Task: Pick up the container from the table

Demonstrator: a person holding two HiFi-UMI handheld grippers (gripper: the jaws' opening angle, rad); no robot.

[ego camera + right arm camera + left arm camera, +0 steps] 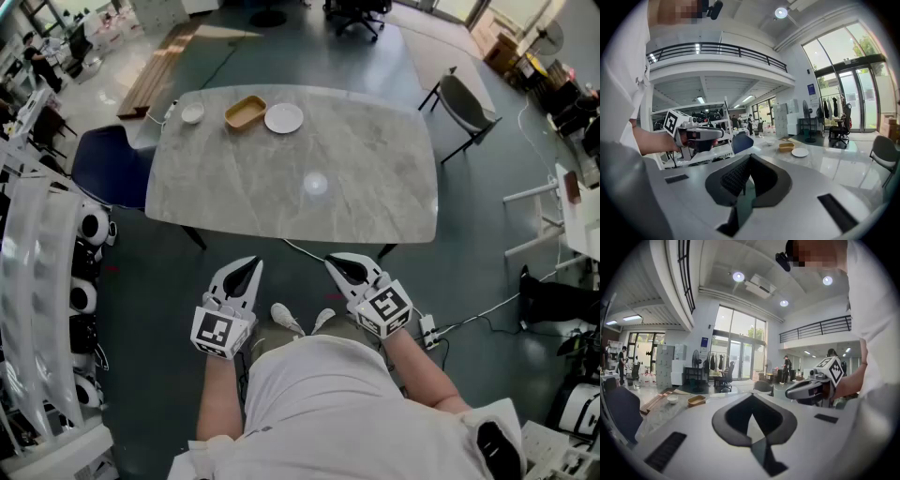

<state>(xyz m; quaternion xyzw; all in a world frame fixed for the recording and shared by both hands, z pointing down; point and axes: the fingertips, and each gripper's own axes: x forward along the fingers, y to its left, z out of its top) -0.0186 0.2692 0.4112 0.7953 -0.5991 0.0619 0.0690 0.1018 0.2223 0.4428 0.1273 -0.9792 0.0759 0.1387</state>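
– Starting with the biggest thing: what fills the head view?
– The pale marbled worktop [356, 187], spread across the middle of the frame. Dark floor shows between its near edge and the person, so the person stands back from it.

– And around it?
– A blue chair [108, 167] sits against its left edge and a grey chair [464, 101] stands off its upper right corner. Both are clear of the way in.

– The grippers?
– The left gripper [251, 266] and the right gripper [336, 263] sit low in the frame, side by side near the waist, noses toward the worktop. I read that as a carrying pose, since nothing lies within reach. On each, the fingers are closed tip to tip with nothing between them. Each gripper's own view shows its pads meeting and the other gripper alongside.

– Where is the container?
– The container [246, 112], a shallow tan tray, rests near the worktop's far edge, upper left of centre, well apart from both grippers. A white plate [284, 118] lies just beside it on the right. A small white bowl [192, 113] sits near it on the left.

– So what does the next move call for?
– Probably closing that whole gap first, then opening the fingers over one rim. With the plate so close, the tray's left or near wall looks like the easier one to grip.
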